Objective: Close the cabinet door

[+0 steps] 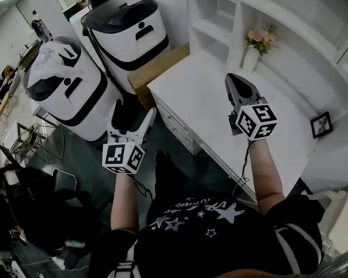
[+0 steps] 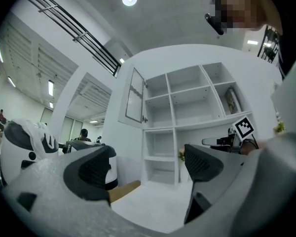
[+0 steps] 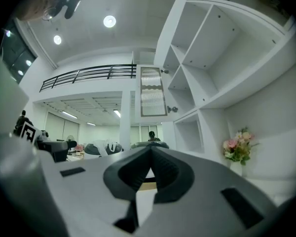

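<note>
Standing against the wall: white shelving unit point(image 2: 187, 102), open compartments in several tiers, most of them bare.

White countertop point(image 1: 209, 97) at the foot of the shelving, with drawer fronts along its near edge.

Two white-and-black wheeled machines, one nearer point(image 1: 69, 91) and one farther point(image 1: 130, 33), on the floor to the left of the countertop, close together.

Cardboard box point(image 1: 156, 68), brown, between the farther machine and the end of the countertop.

Cabinet door point(image 3: 153, 92), framed, with a ribbed translucent panel. It belongs to the upper tier at the left end of the shelving and is swung open, away from its compartment. A small knob point(image 3: 171, 109) sits at its lower corner on the shelving side. Which edge carries the hinges appears uncertain from these angles. The door is well above both tools, and neither touches it.

Left gripper point(image 1: 130, 117), held over the floor just off the countertop's near edge. Its jaws are spread wide apart with nothing between them. In the left gripper view they frame the lower shelving.

Right gripper point(image 1: 239, 83), held above the countertop. Its jaws are pressed together, tip to tip, gripping nothing.

White vase of pink and pale flowers point(image 1: 256, 45), upright on the countertop close to the shelving, beyond the right gripper.

Small black picture frame point(image 1: 321, 124), at the far right of the countertop, well apart from the vase.
</note>
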`<state>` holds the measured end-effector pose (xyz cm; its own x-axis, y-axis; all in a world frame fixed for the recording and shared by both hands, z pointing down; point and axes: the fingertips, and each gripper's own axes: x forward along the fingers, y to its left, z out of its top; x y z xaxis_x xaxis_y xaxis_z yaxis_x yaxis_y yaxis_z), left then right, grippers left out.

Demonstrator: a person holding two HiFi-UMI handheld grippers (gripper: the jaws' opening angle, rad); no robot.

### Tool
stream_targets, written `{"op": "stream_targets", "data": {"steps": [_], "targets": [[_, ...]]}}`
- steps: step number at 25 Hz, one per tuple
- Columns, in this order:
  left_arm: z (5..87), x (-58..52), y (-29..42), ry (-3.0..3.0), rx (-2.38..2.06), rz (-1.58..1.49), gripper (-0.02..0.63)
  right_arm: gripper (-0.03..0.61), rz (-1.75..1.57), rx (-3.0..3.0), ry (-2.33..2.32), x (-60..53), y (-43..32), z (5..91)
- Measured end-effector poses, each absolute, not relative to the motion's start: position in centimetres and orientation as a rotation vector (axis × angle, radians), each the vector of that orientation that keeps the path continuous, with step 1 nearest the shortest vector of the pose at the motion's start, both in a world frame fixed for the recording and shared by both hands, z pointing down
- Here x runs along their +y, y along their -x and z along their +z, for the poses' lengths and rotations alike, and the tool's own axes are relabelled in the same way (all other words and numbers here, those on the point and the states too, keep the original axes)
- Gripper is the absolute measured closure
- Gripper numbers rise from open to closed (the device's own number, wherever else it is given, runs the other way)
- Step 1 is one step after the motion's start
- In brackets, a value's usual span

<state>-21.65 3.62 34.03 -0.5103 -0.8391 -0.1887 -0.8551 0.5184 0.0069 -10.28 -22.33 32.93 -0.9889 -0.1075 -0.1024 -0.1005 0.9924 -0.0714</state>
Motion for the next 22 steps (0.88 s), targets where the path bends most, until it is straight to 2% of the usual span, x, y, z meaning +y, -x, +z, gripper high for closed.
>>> {"op": "stream_targets", "data": {"steps": [14,22], "targets": [[27.7,-2.9,37.4,1.647,2.340,0.172,0.140,0.574,0.079,2.983,0.412,-25.1,21.4,28.1],[22.8,-8.6,44.0,1.771,2.144,0.169,0.140,0.574,0.119,2.946,0.533,-26.6,26.1,26.1]]}}
